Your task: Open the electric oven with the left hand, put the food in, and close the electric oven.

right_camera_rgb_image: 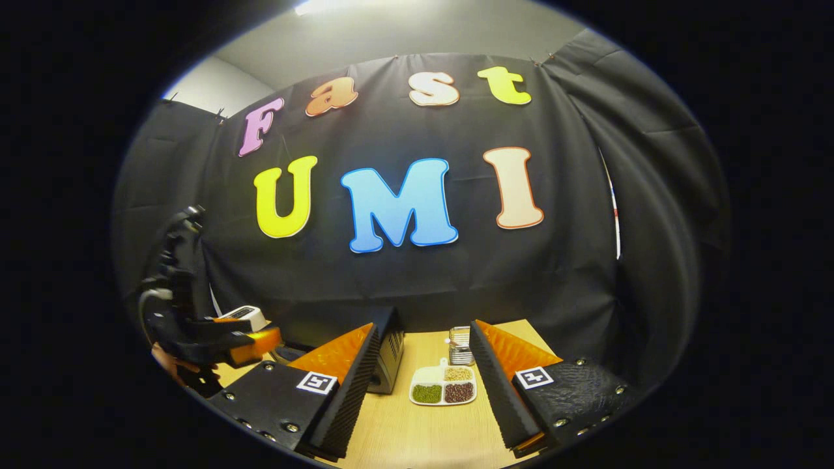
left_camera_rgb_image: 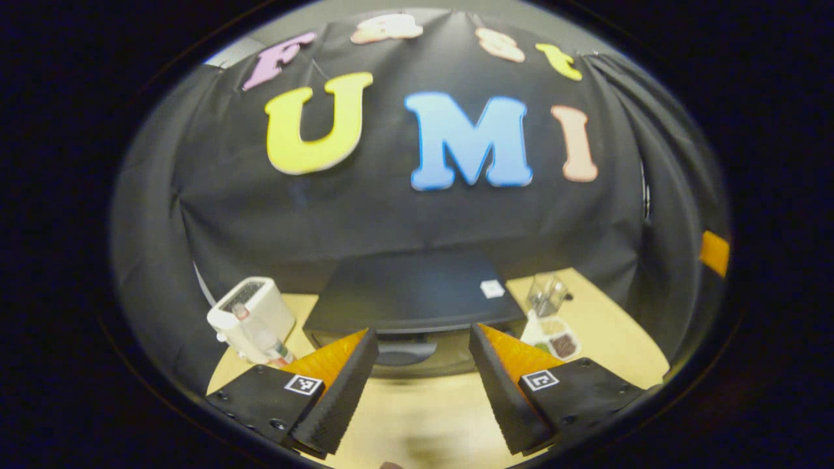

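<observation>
The black electric oven [left_camera_rgb_image: 410, 293] stands straight ahead in the left gripper view, its door shut and a dark handle [left_camera_rgb_image: 404, 353] on the front. My left gripper [left_camera_rgb_image: 423, 331] is open just in front of that handle, with nothing between its fingers. A white divided plate [right_camera_rgb_image: 443, 385] of green, brown and tan food lies on the wooden table to the right of the oven [right_camera_rgb_image: 386, 355]. My right gripper [right_camera_rgb_image: 423, 326] hangs open above and in front of the plate, empty. The left gripper [right_camera_rgb_image: 218, 340], held by a hand [right_camera_rgb_image: 166, 363], also shows at the left of the right gripper view.
A white toaster [left_camera_rgb_image: 251, 316] stands left of the oven. Behind the plate [left_camera_rgb_image: 554, 337] is a clear jar [left_camera_rgb_image: 546, 293], which is seen beyond the food in the right gripper view as the same jar [right_camera_rgb_image: 460, 345]. Black cloth closes off the back and sides of the table [right_camera_rgb_image: 417, 436].
</observation>
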`<state>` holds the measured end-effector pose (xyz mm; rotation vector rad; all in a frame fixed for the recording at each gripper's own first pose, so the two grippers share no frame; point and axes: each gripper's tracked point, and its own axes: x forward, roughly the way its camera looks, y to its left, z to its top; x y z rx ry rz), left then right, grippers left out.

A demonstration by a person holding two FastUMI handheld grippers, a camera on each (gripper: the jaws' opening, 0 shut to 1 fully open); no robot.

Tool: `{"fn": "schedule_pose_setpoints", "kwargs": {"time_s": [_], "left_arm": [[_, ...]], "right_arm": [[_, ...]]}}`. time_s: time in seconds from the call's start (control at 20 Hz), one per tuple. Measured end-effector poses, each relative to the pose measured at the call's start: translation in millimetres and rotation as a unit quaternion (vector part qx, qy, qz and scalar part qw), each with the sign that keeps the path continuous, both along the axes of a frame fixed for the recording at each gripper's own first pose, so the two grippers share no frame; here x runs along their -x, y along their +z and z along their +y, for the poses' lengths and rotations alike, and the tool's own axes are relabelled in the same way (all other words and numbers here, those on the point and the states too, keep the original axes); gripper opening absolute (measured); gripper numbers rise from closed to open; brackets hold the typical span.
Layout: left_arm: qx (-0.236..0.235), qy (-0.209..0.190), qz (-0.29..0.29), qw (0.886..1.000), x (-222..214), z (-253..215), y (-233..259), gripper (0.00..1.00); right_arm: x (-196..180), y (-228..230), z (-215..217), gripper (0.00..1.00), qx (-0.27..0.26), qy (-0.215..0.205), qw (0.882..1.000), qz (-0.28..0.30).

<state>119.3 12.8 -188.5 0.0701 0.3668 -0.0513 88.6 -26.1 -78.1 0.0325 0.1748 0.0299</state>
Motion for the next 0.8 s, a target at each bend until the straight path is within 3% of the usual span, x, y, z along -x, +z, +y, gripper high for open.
{"fn": "schedule_pose_setpoints", "kwargs": {"time_s": [0.05,0.15,0.2,0.3,0.45,0.8], "left_arm": [[0.0,0.005,-0.038,0.999,10,1,31,1.0],[-0.001,0.019,-0.107,0.994,30,3,92,1.0],[0.001,0.024,-0.135,0.991,41,3,118,0.95],[0.012,0.018,-0.165,0.986,55,-2,156,1.0],[0.018,0.019,-0.161,0.987,64,2,174,1.0],[0.035,0.002,-0.12,0.992,61,13,153,1.0]], "right_arm": [[-3,6,3,0.84,0.0,0.002,1.0,-0.007],[-5,25,12,0.84,-0.003,0.01,1.0,-0.027],[-5,35,18,0.84,-0.003,0.017,0.999,-0.037],[-5,51,32,0.84,-0.006,0.033,0.998,-0.049],[-2,67,43,0.84,-0.017,0.027,0.998,-0.056],[9,75,75,0.84,0.011,0.018,0.998,-0.055]]}}
